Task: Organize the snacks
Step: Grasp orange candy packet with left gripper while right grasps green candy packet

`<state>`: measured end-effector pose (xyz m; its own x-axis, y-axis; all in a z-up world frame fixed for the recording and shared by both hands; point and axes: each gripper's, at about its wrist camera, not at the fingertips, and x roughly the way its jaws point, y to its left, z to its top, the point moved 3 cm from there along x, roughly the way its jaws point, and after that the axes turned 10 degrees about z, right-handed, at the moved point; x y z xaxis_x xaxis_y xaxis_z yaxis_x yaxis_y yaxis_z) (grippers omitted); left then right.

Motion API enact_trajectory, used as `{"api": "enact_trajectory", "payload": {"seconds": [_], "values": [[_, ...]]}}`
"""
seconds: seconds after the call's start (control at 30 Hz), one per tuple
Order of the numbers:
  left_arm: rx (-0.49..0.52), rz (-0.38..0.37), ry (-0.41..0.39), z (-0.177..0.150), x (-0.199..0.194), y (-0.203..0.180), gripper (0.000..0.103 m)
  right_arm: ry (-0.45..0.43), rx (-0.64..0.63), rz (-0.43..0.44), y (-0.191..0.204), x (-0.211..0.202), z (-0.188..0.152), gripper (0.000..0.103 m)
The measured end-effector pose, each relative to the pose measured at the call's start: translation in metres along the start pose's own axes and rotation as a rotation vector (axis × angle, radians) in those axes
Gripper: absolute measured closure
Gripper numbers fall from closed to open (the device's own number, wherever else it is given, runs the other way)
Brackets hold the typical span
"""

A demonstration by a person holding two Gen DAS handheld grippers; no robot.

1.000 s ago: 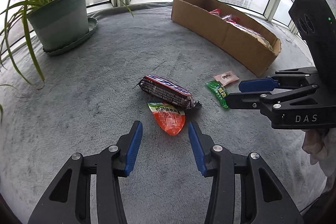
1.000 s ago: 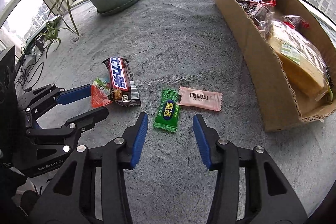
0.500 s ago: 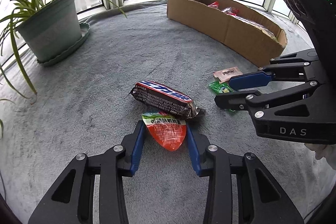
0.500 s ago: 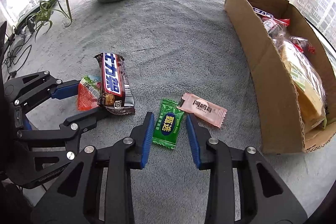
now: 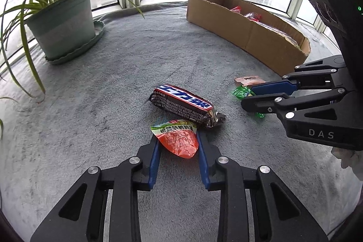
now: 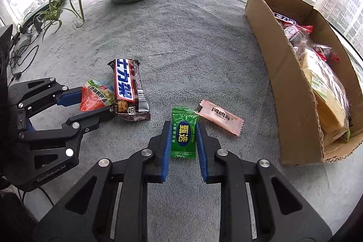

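My left gripper (image 5: 177, 140) is shut on an orange and green snack packet (image 5: 175, 138), also in the right wrist view (image 6: 95, 99), lying on the grey cloth. A brown Snickers bar (image 5: 186, 104) overlaps the packet's far edge. My right gripper (image 6: 182, 135) is shut on a green candy (image 6: 183, 134); in the left wrist view the candy (image 5: 241, 92) pokes out from between the right fingers. A pink candy (image 6: 219, 117) lies just right of it. The cardboard box (image 6: 283, 74) at the right holds several snacks.
A potted spider plant (image 5: 61, 22) on a green saucer stands at the back left near the window. Cables (image 6: 20, 37) lie at the left edge of the cloth. Grey cloth (image 6: 181, 42) lies between the snacks and the plant.
Both grippers moved forward and closed: the left onto the orange packet, the right onto the green candy. The snacks stayed where they were on the cloth.
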<state>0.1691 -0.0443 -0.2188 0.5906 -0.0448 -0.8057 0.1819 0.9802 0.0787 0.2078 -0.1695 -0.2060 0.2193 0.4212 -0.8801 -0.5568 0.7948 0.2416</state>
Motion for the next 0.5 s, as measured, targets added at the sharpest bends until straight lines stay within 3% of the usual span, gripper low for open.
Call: {"api": "enact_trajectory", "payload": {"seconds": [0.5], "values": [[-0.066, -0.016, -0.020, -0.006, -0.031, 0.015, 0.076, -0.085, 0.039, 0.036, -0.004, -0.040, -0.008, 0.081]]}}
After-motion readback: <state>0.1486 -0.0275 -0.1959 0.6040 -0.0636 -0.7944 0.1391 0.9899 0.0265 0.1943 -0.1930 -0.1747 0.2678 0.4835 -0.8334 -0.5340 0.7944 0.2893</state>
